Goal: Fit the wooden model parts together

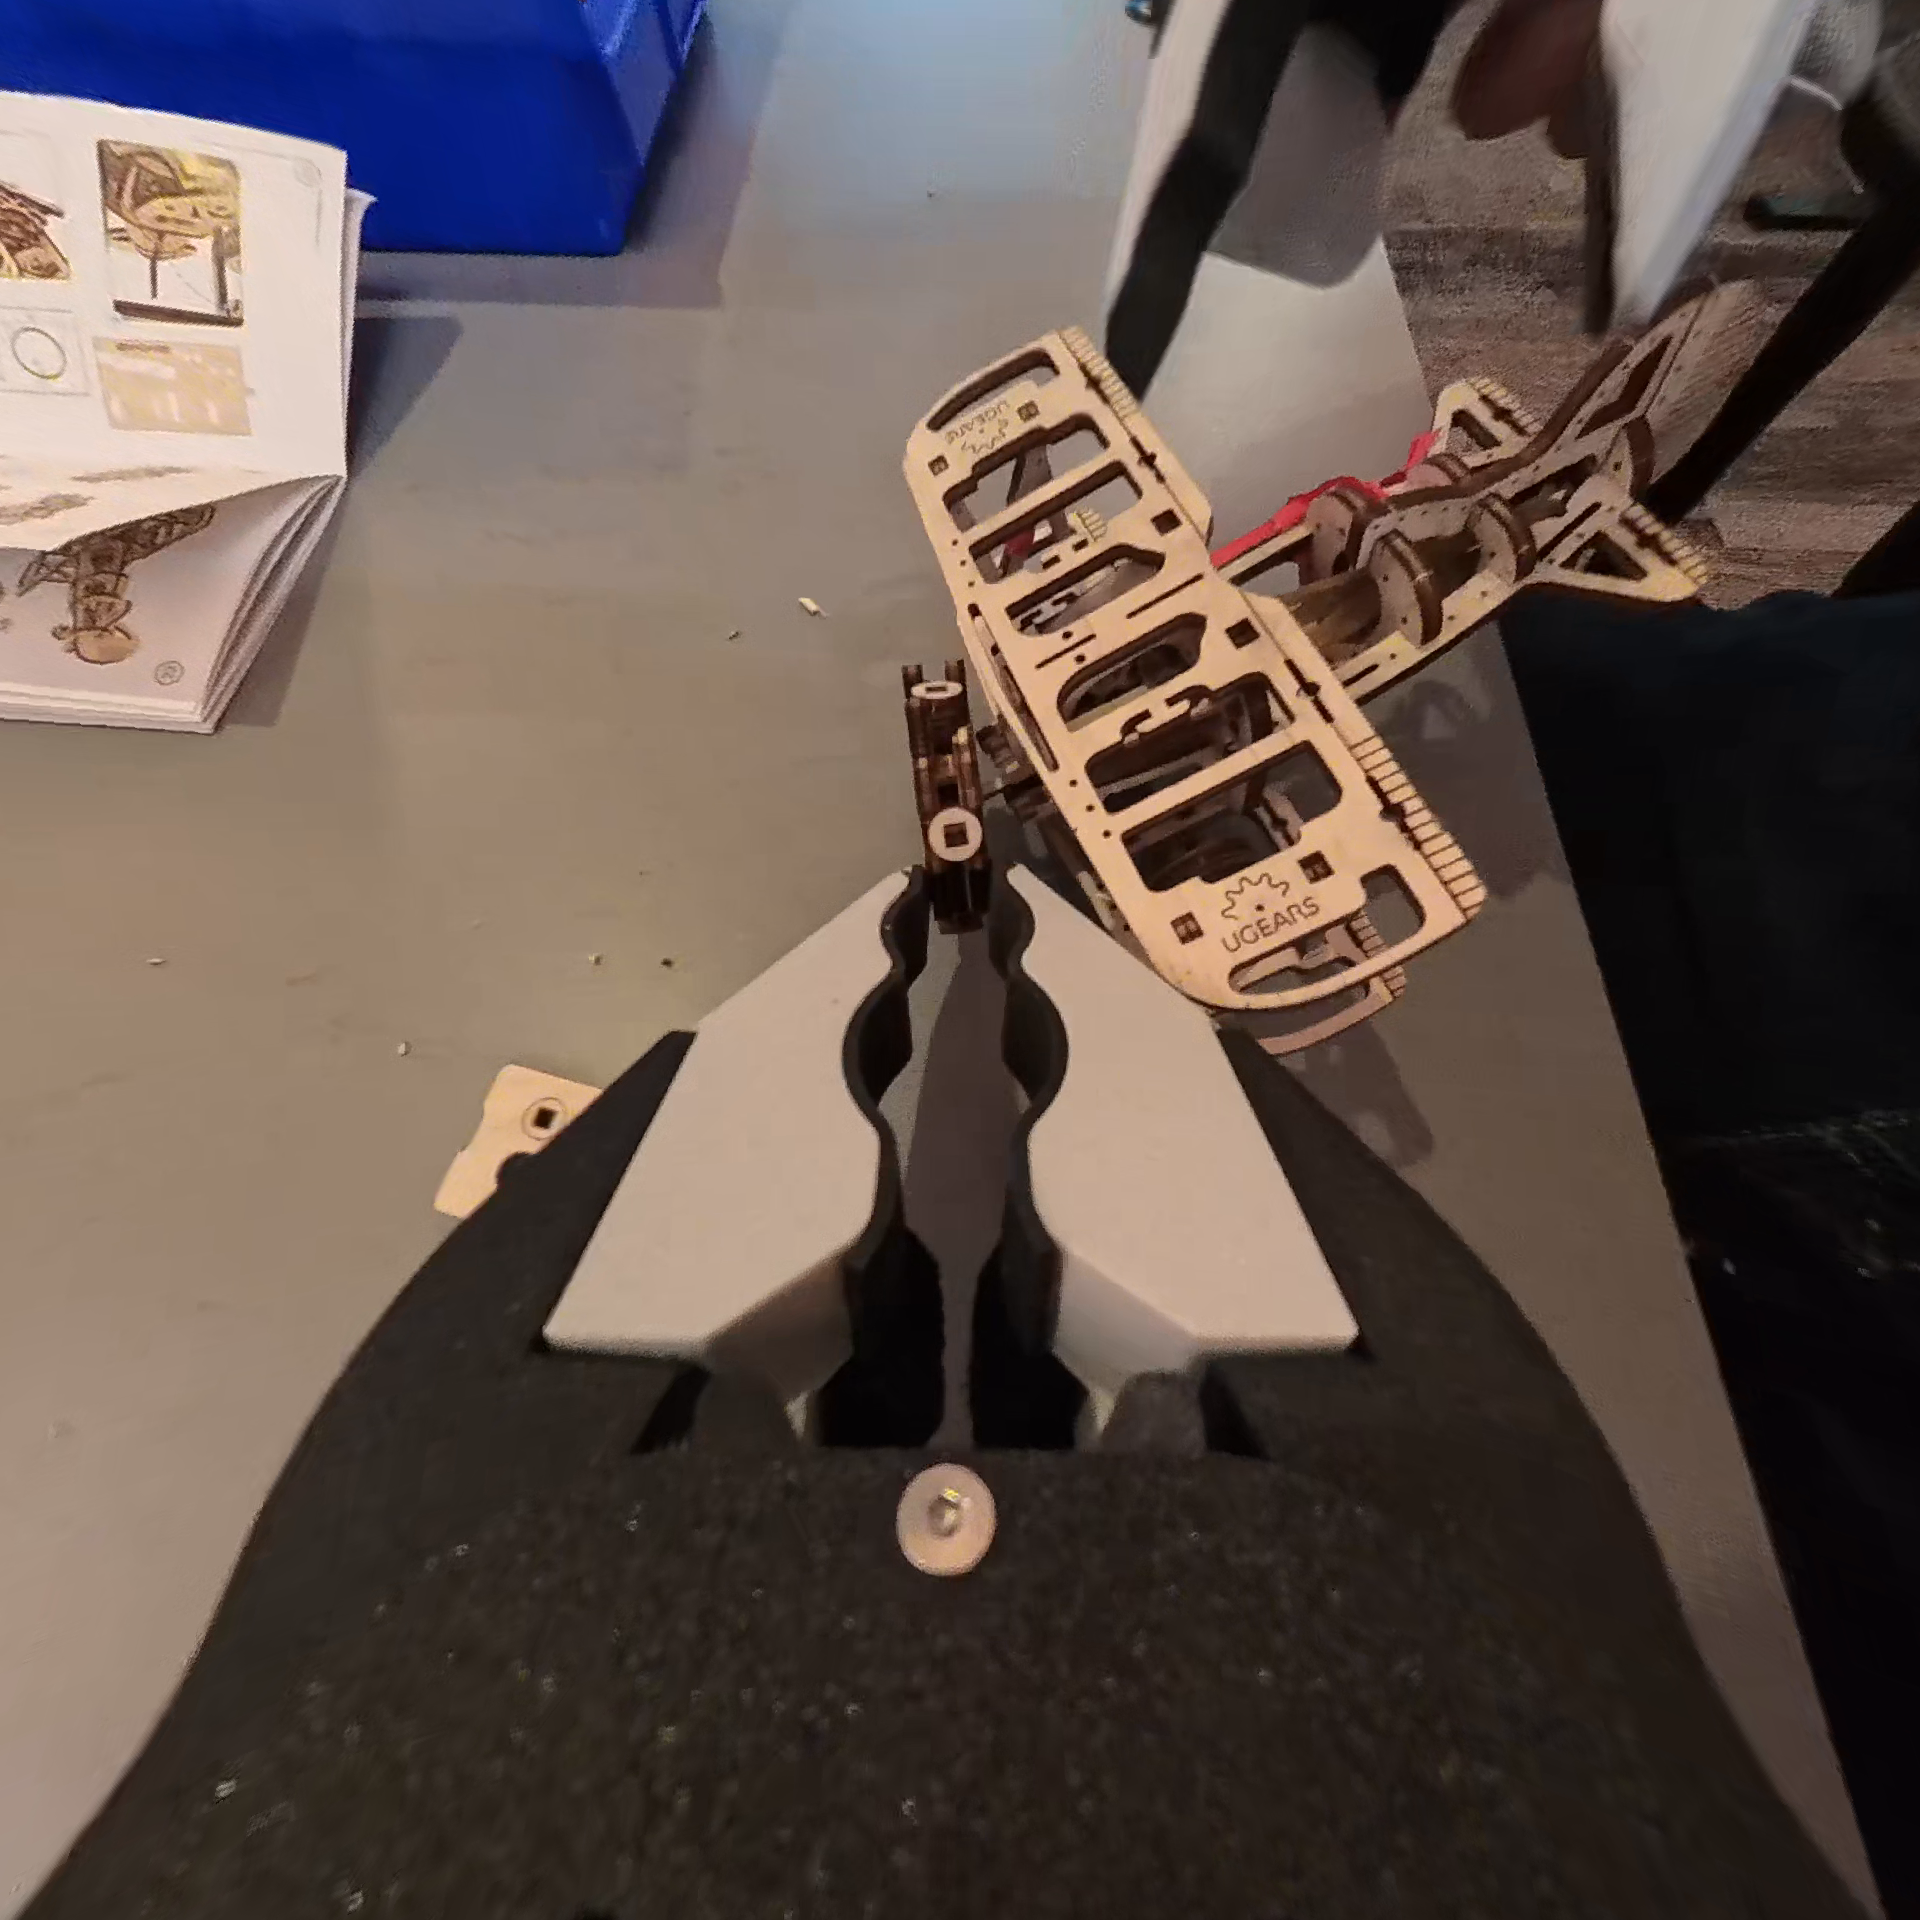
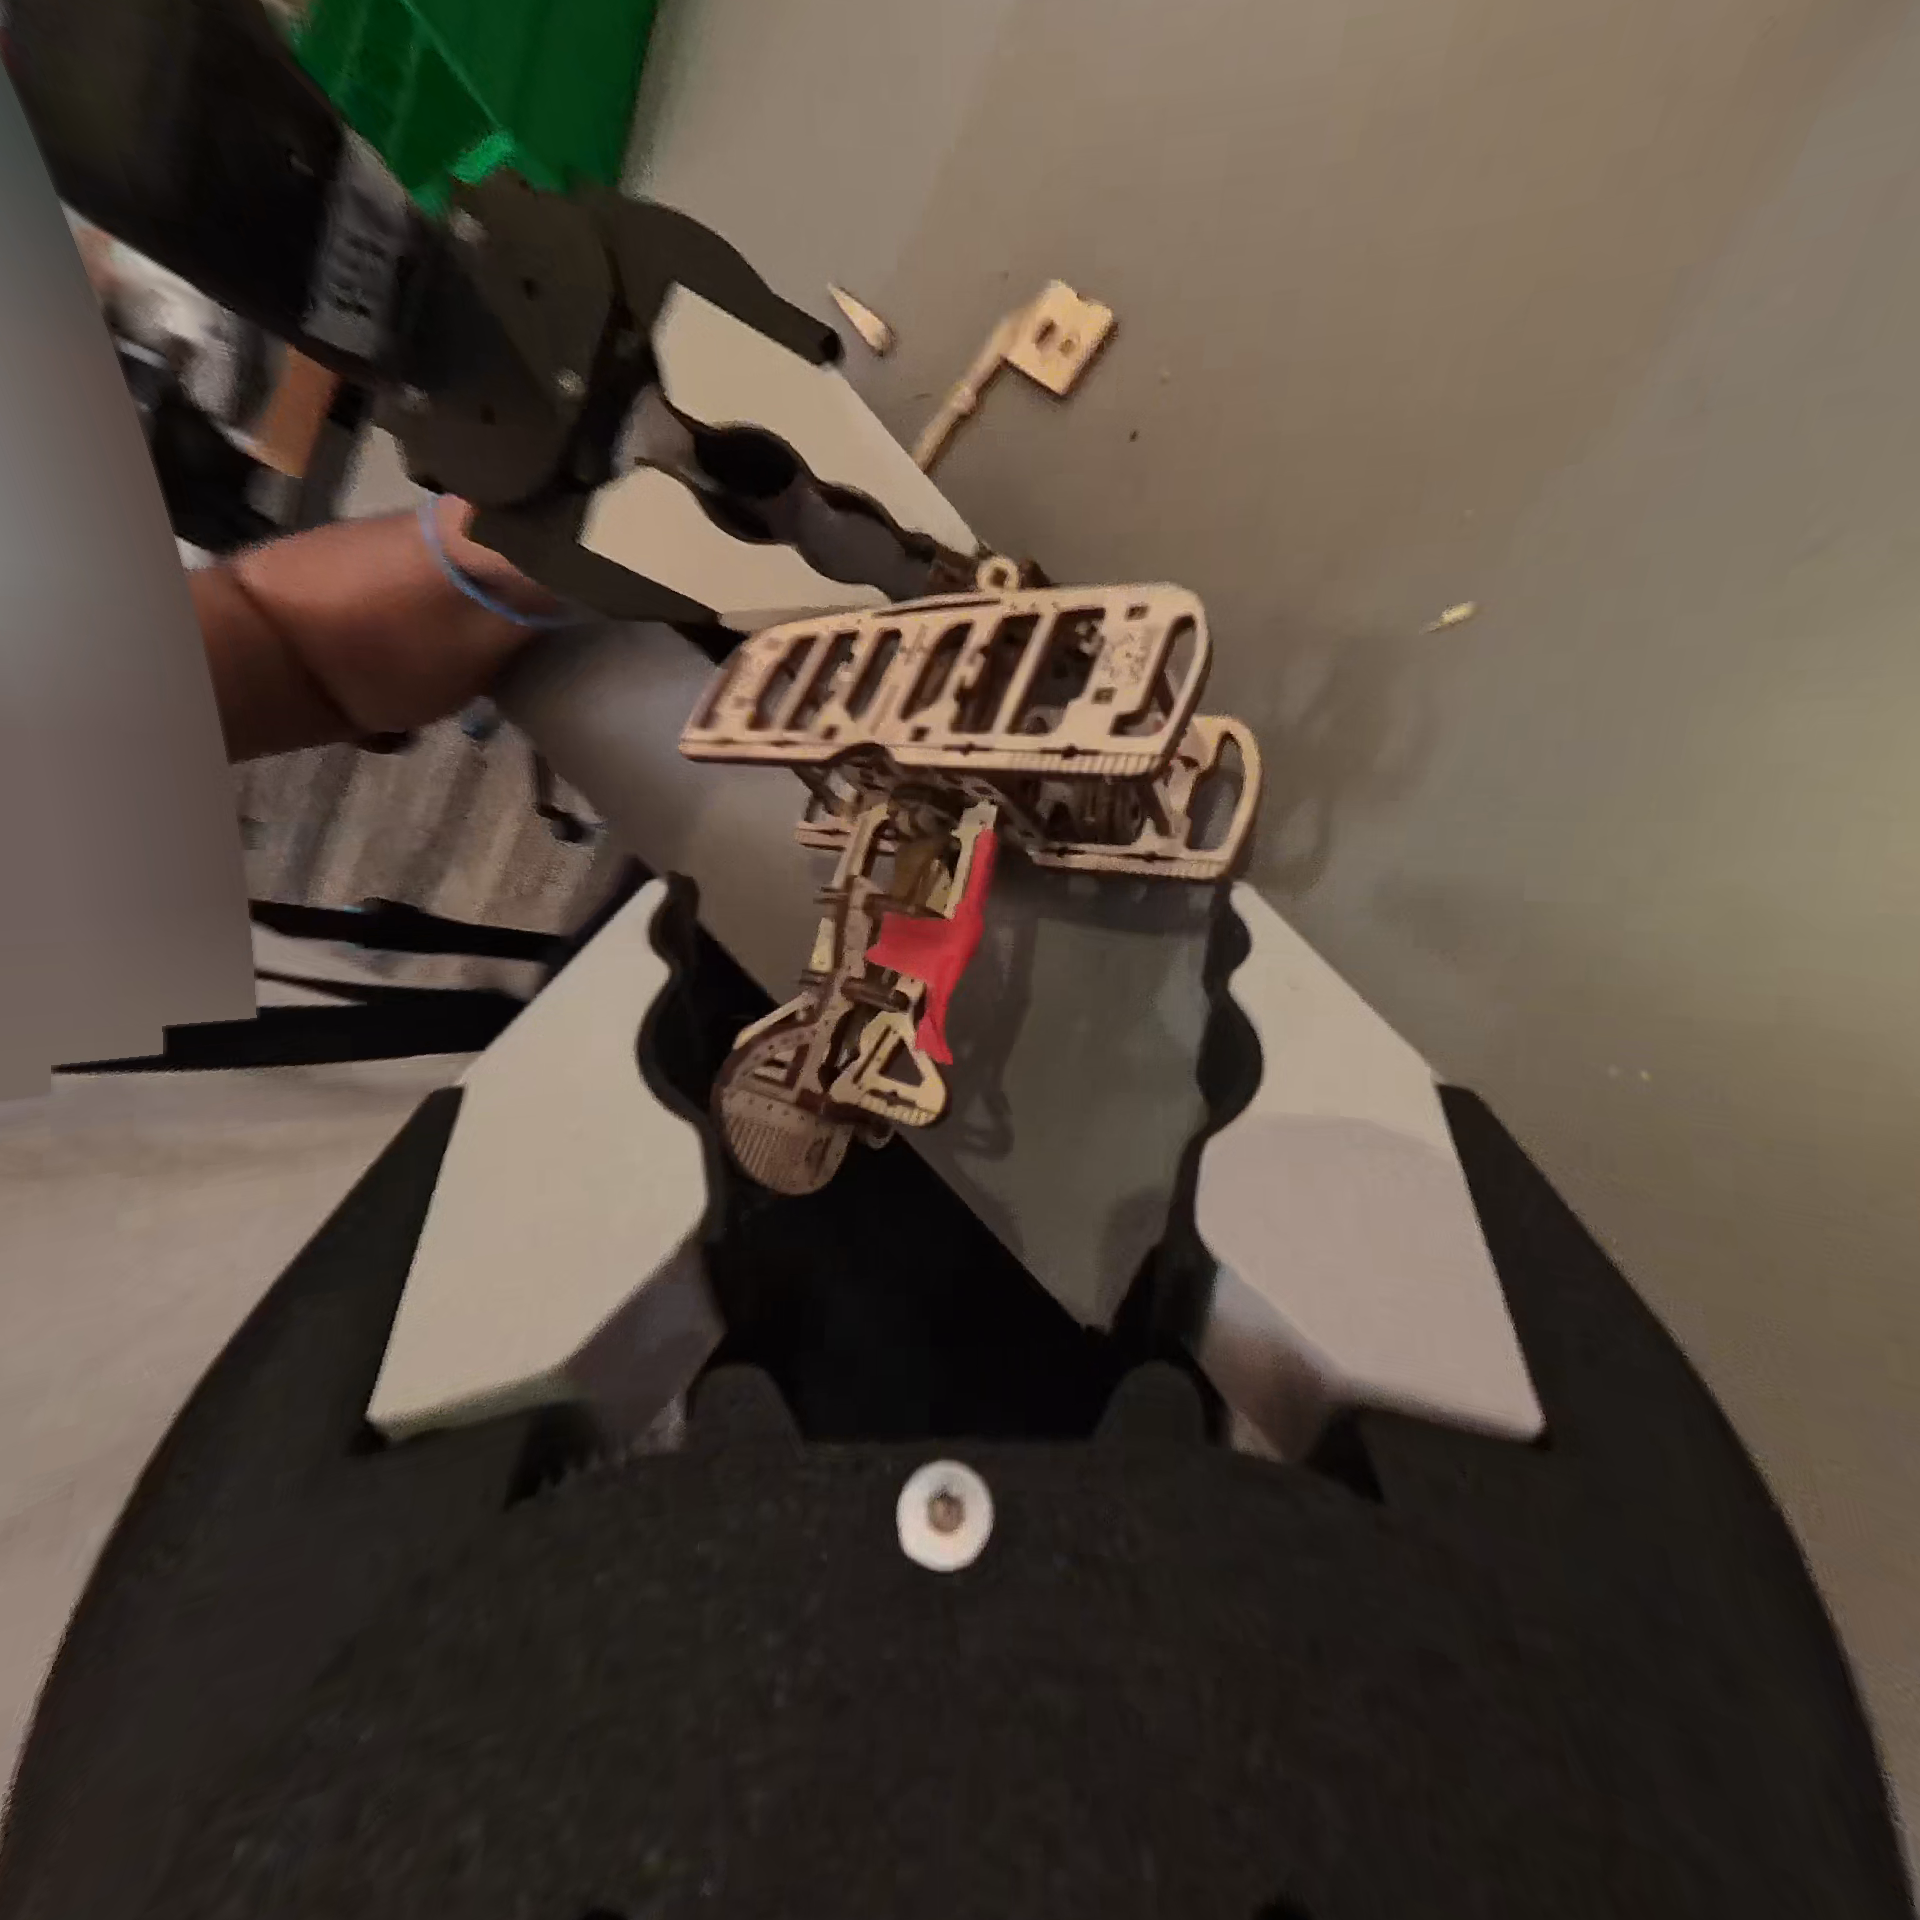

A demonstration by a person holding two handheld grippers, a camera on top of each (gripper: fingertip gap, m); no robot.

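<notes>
A wooden biplane model (image 1: 1174, 707) with a red ribbon (image 2: 935, 945) on its body is tilted over the grey table (image 1: 520, 831), its tail past the table's right edge. My left gripper (image 1: 961, 894) is shut on a small dark wooden part (image 1: 951, 800) at the plane's nose; this gripper also shows in the right wrist view (image 2: 966, 556). My right gripper (image 2: 948, 899) is open, with the plane's tail (image 2: 831, 1091) between its wide-apart fingers, close to the left one. Its blurred fingers (image 1: 1226, 177) show beyond the plane in the left wrist view.
An open instruction booklet (image 1: 156, 416) and a blue bin (image 1: 364, 114) lie at the far left. A flat wooden piece (image 1: 520, 1132) lies beside my left gripper. A key-shaped wooden piece (image 2: 1039, 353), small splinters and a green bin (image 2: 468, 94) lie beyond the plane. A person's arm (image 2: 343, 644) is at left.
</notes>
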